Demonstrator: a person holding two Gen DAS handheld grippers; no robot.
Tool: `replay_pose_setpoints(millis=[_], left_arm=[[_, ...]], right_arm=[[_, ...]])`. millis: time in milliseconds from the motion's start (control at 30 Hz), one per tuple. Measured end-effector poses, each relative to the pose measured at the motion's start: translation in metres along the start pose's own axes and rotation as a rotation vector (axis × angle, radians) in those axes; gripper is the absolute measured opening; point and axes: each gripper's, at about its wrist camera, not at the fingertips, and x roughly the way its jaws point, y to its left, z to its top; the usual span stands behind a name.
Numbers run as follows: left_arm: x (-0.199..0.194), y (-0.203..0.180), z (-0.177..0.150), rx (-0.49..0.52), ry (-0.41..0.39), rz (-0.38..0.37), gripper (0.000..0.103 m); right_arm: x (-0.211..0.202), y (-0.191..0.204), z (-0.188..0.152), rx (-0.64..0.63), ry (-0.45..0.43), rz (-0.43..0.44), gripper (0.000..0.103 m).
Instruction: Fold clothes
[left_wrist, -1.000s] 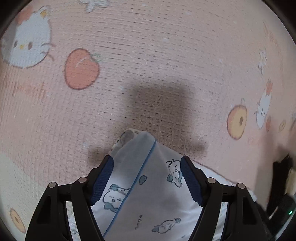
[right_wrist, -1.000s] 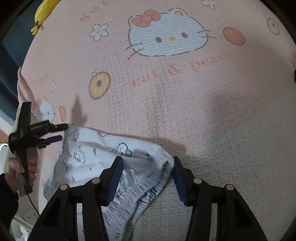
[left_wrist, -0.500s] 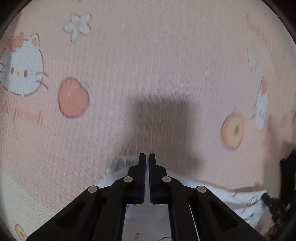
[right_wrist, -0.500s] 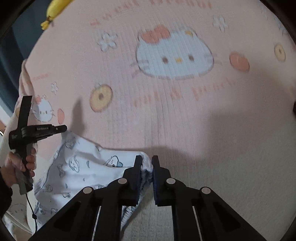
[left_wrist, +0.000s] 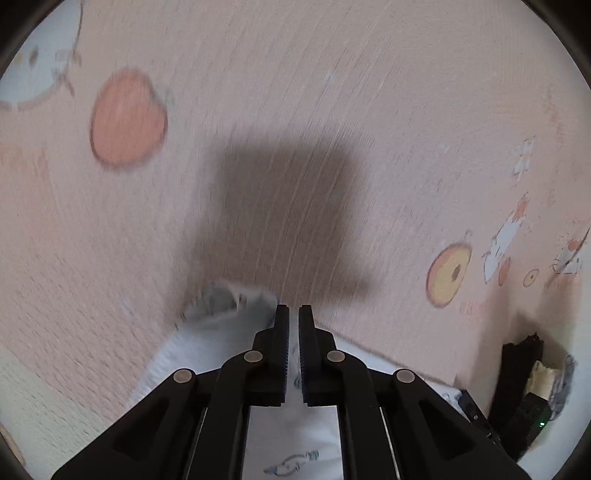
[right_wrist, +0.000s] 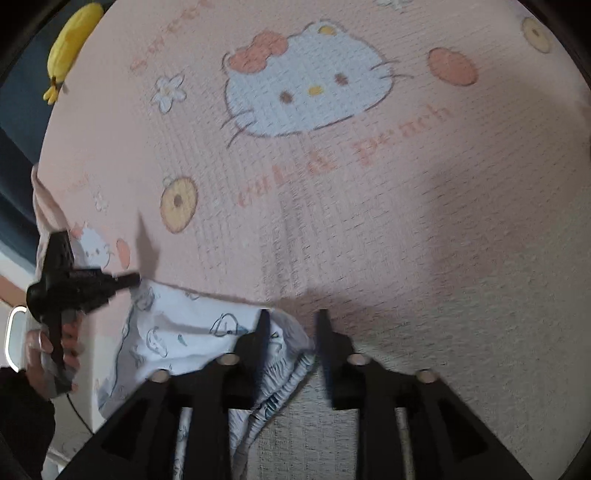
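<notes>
Right wrist shows right gripper (right_wrist: 291, 321) parted over white shorts (right_wrist: 177, 332), left gripper (left_wrist: 288, 314) pinching them, yellow toy (right_wrist: 70, 40) far off.

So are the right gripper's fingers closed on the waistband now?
No, the right gripper stands open, the elastic waistband lying loose between its fingers.

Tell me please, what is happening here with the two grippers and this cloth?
A person is folding a white printed garment on a pink cartoon blanket, with a handheld gripper in each hand. The left gripper is shut on one edge of the garment. The right gripper is open, its fingers on either side of the elastic waistband. The person's left hand shows at the blanket's edge, around the gripper's handle.
</notes>
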Motion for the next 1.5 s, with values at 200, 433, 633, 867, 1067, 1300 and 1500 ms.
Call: replay_pose_setpoints(millis=[200, 433, 633, 867, 1067, 1300, 1500], left_arm=[[-0.006, 0.021, -0.014, -0.051, 0.009, 0.013, 0.004], [-0.009, 0.049, -0.030, -0.192, -0.004, -0.061, 0.005], [-0.003, 0.055, -0.053, -0.241, -0.069, -0.135, 0.005], [-0.009, 0.070, -0.089, -0.332, -0.054, -0.211, 0.005], [-0.039, 0.067, -0.103, -0.360, -0.077, -0.240, 0.005], [-0.081, 0.057, -0.114, -0.354, -0.127, -0.255, 0.005], [-0.148, 0.065, -0.142, -0.409, -0.242, -0.279, 0.005]], right_arm=[[0.001, -0.002, -0.004, 0.023, 0.011, 0.042, 0.038], [0.009, 0.009, -0.006, -0.054, -0.009, 0.007, 0.038], [0.011, 0.010, -0.007, -0.061, -0.024, -0.002, 0.038], [0.008, 0.011, -0.009, -0.051, -0.029, -0.003, 0.044], [-0.002, 0.017, -0.025, -0.049, -0.019, -0.010, 0.055], [-0.030, 0.023, -0.057, 0.041, 0.038, 0.017, 0.055], [-0.086, 0.038, -0.082, 0.069, 0.008, 0.025, 0.055]])
